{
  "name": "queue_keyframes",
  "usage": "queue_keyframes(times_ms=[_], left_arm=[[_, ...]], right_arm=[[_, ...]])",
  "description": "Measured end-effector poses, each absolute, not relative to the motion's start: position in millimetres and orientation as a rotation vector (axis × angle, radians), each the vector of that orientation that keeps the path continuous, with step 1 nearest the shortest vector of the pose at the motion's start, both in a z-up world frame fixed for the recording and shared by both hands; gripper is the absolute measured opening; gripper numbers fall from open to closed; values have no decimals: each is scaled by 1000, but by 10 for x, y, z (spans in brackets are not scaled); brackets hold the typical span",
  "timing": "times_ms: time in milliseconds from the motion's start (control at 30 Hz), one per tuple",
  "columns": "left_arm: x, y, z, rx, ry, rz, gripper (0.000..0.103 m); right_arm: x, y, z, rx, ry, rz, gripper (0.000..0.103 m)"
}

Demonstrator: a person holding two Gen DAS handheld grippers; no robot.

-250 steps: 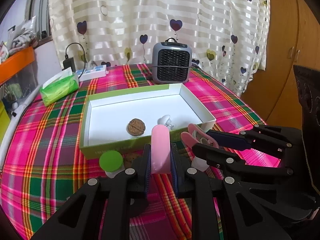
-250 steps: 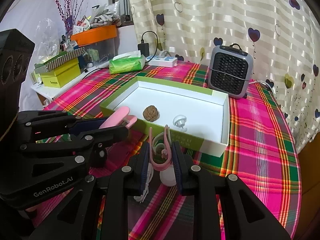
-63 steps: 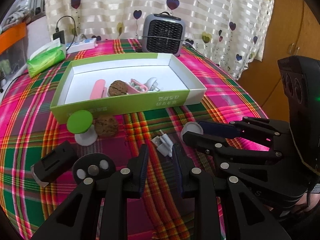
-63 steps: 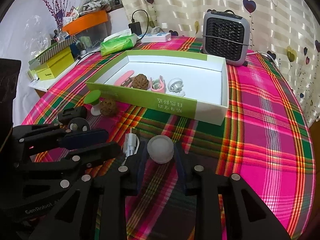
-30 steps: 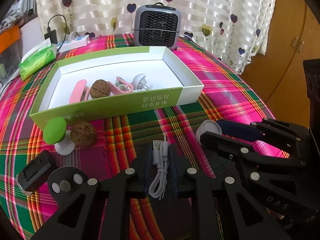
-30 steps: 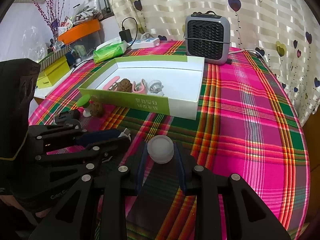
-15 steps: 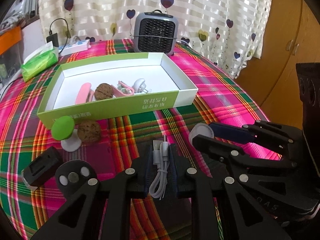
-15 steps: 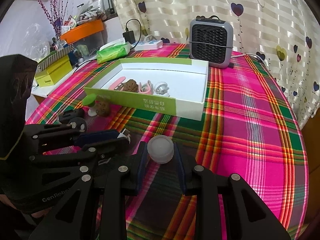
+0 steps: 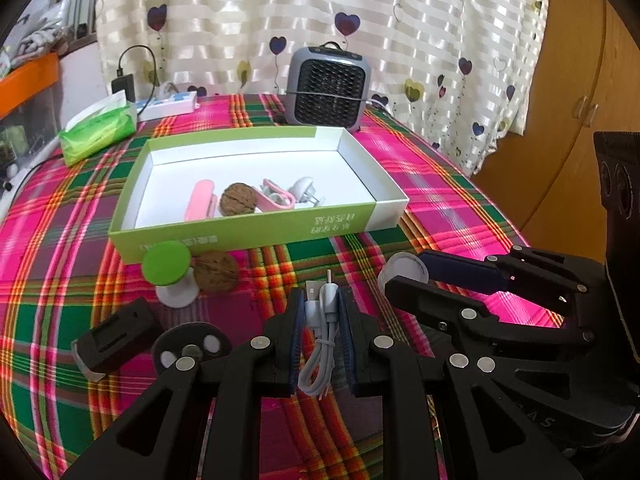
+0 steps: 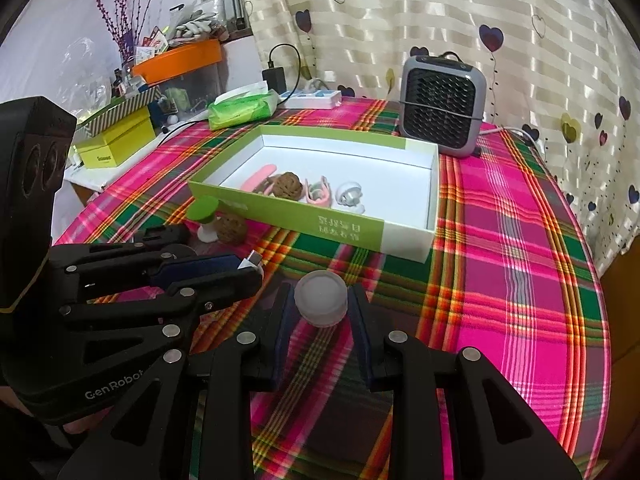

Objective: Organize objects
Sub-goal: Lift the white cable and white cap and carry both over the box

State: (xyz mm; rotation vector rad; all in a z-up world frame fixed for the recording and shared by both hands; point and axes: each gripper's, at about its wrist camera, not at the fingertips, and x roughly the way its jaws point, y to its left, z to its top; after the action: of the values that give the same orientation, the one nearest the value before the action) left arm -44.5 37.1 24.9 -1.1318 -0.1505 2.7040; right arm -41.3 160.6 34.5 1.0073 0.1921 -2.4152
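My left gripper (image 9: 322, 300) is shut on a coiled white USB cable (image 9: 320, 344) and holds it above the plaid cloth in front of the green box (image 9: 256, 232). My right gripper (image 10: 320, 304) is shut on a white round cap (image 10: 321, 298); it also shows in the left wrist view (image 9: 402, 270). The box holds a pink case (image 9: 200, 200), a walnut (image 9: 238, 199), a pink clip (image 9: 276, 198) and a white plug (image 9: 304, 188). Outside the box lie a green-topped stand (image 9: 168, 270) and a second walnut (image 9: 216, 276).
A black block (image 9: 114, 334) and a black round disc (image 9: 190, 348) lie at the front left. A grey heater (image 9: 328, 86), a green tissue pack (image 9: 98, 130) and a power strip (image 9: 168, 104) stand behind the box. The table edge runs along the right.
Both grippers have risen and pulled back a little with the cable and the cap still held; the box now appears farther away.
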Motion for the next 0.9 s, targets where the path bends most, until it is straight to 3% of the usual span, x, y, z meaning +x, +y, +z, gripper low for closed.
queue_keyframes(times_ms=[900], left_arm=[[-467,186,411,-1069,-124,2767,15]], right_arm=[[-462,1369,485,947,251,-2405,29]])
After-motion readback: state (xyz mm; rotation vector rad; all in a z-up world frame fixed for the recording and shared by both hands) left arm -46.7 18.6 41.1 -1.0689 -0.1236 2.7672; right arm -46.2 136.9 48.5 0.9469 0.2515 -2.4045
